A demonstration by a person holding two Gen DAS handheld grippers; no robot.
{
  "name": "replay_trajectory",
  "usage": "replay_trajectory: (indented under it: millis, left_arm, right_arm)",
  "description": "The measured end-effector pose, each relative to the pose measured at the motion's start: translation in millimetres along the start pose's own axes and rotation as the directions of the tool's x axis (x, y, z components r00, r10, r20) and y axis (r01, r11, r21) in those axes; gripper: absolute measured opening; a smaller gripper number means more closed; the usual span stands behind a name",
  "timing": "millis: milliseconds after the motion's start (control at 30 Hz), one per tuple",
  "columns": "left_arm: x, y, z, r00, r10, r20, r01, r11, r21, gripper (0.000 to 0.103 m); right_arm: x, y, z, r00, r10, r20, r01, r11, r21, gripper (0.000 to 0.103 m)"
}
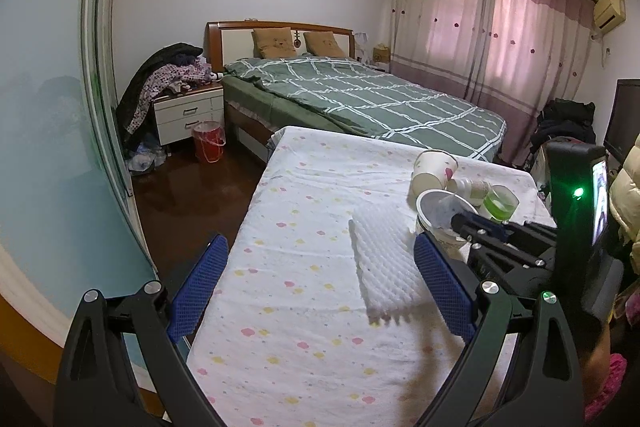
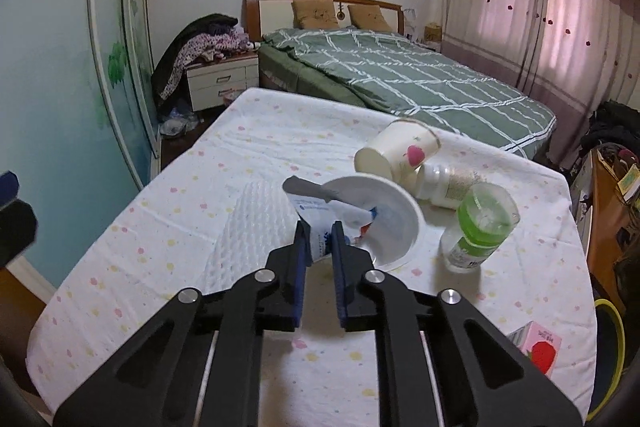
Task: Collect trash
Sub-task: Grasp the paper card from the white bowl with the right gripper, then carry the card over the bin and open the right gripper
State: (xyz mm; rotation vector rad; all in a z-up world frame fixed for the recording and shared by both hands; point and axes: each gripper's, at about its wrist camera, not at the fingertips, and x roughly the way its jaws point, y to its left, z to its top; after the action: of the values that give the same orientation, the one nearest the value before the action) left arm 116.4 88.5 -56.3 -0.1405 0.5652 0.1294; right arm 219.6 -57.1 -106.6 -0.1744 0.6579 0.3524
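On a table with a white flowered cloth (image 2: 200, 187) lies trash. My right gripper (image 2: 320, 231) is shut on a crumpled white-and-blue wrapper (image 2: 320, 213) that reaches into a white paper bowl (image 2: 384, 211). A white foam net sleeve (image 2: 252, 227) lies left of it. A paper cup (image 2: 396, 151) with a pink print lies on its side, beside a white bottle (image 2: 444, 187) and a clear green-labelled bottle (image 2: 476, 227). My left gripper (image 1: 320, 267) is open above the cloth, the foam sleeve (image 1: 384, 263) between its fingers. The right gripper (image 1: 480, 227) shows at the bowl (image 1: 440, 207).
A pink strawberry carton (image 2: 540, 347) lies at the table's right front corner. Behind the table stands a bed with a green checked cover (image 1: 380, 99). A red bucket (image 1: 208, 141) stands on the floor by a nightstand (image 1: 188, 115). A glass wardrobe door (image 1: 60, 147) is on the left.
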Motion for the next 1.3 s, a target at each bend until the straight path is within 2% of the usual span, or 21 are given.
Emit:
replay_trajectory:
  millis: [567,700,833,1033,1133,1300]
  left_arm:
    - [6.7,-21.4,-1.4,0.999,-0.031,-0.020,0.032,0.999,0.039,0.093]
    - [8.0,-27.1,-2.3,0.999,-0.042,-0.022,0.043,0.998,0.050,0.093]
    - [11.7,-34.3,-3.7,0.998,-0.053,-0.035,0.055,0.997,0.062,0.093]
    - [25.8,-48.1,-8.4,0.995,-0.058,-0.077,0.064,0.995,0.081,0.093]
    - [32.8,-53.2,-9.9,0.994,-0.055,-0.093,0.063,0.995,0.080,0.093]
    - [47.0,-67.7,-13.3,0.990,-0.061,-0.125,0.073,0.993,0.090,0.093]
  right_arm:
    - [-71.3,-46.6,10.5,0.988,0.035,0.152,-0.052,0.993,0.111,0.007]
    - [-92.4,-64.1,9.2,0.981,0.002,0.194,-0.032,0.988,0.149,0.006]
    - [-108.6,-95.3,1.3,0.971,-0.098,0.218,0.050,0.975,0.217,0.007]
    - [-111.0,-163.5,-25.9,0.945,-0.283,0.163,0.209,0.908,0.364,0.007]
    - [-108.0,-199.8,-44.1,0.922,-0.370,0.112,0.292,0.857,0.426,0.006]
    - [-102.9,-258.7,-78.0,0.871,-0.492,-0.006,0.425,0.747,0.511,0.007]
